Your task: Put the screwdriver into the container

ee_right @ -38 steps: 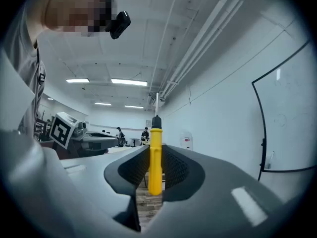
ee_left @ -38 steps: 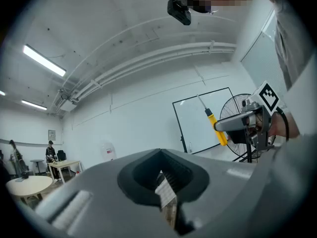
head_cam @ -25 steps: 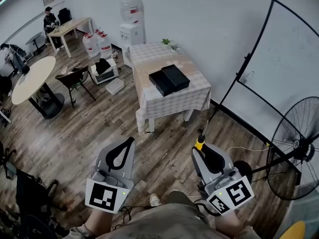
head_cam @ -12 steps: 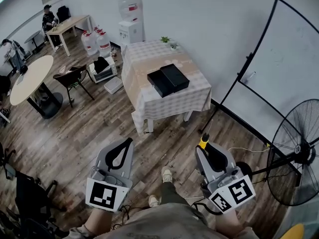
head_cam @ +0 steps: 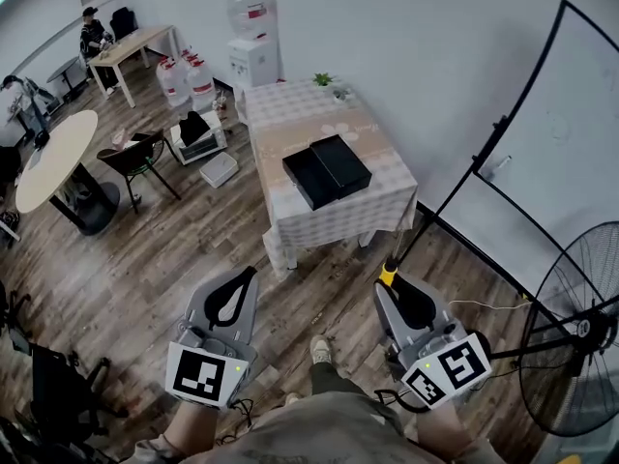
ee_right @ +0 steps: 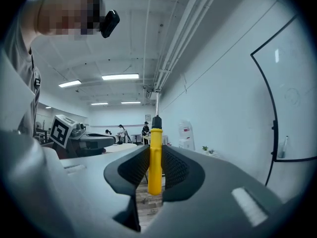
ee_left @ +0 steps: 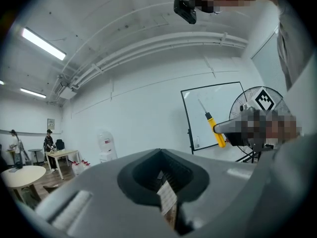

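Note:
In the head view my right gripper (head_cam: 386, 285) is shut on a yellow-handled screwdriver (head_cam: 388, 275), whose shaft points forward and up. The right gripper view shows the yellow handle (ee_right: 154, 158) clamped upright between the ribbed pads, with the black collar and metal shaft above them. The black open container (head_cam: 327, 170) lies on a table with a checked cloth (head_cam: 360, 209), well ahead of both grippers. My left gripper (head_cam: 253, 273) is shut with nothing in it, level with the right one. From the left gripper view (ee_left: 159, 155) the screwdriver (ee_left: 216, 131) shows at the right.
I stand on a wooden floor, my shoe (head_cam: 321, 350) between the grippers. A whiteboard on a stand (head_cam: 542, 133) and a floor fan (head_cam: 575, 327) are at the right. A water dispenser (head_cam: 251, 51), bottles, a round table (head_cam: 58, 158) and chairs lie left; people are far back.
The view has shifted forward and left as the person steps towards the table; a shoe has come into view. Both grippers keep their pose, the right still holding the screwdriver.

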Demonstrator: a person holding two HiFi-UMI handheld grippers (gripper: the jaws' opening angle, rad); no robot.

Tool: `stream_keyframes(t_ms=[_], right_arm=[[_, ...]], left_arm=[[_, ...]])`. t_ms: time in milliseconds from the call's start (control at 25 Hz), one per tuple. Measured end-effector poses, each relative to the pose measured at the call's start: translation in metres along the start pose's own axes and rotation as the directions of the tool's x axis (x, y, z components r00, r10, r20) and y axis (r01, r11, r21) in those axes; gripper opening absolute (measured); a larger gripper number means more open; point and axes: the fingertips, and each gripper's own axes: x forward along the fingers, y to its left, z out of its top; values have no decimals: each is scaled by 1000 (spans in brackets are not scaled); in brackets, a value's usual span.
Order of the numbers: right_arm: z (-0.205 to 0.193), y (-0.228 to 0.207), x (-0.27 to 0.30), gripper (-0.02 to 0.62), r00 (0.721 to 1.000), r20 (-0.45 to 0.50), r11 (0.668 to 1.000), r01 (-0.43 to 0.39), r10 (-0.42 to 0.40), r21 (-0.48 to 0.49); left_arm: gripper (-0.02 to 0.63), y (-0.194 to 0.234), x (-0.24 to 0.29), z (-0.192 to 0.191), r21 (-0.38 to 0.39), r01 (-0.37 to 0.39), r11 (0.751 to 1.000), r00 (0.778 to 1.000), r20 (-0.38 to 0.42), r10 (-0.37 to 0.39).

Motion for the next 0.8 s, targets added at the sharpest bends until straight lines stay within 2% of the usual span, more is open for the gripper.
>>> stream_keyframes(t_ms=[200,400,600,800], right_arm=[[-9,-52,56,103,998,-25,994,-55,58,98],[-19,-96,104,103,994,-65,990,-85,93,112],[-33,-125,138,103,985,-115,984,-114,129,134],[-52,-146,186,103,975,-175,981,-109,137,160]], left_arm=[[0,27,64,-17,-90,-23,996,998,-60,17],[0,45,115,-29,-172,-38,984,997,-74,26],[0,56,151,-49,-175,-86,981,992,-111,67],[0,80,181,-73,-192,-110,975,982,-173,76]])
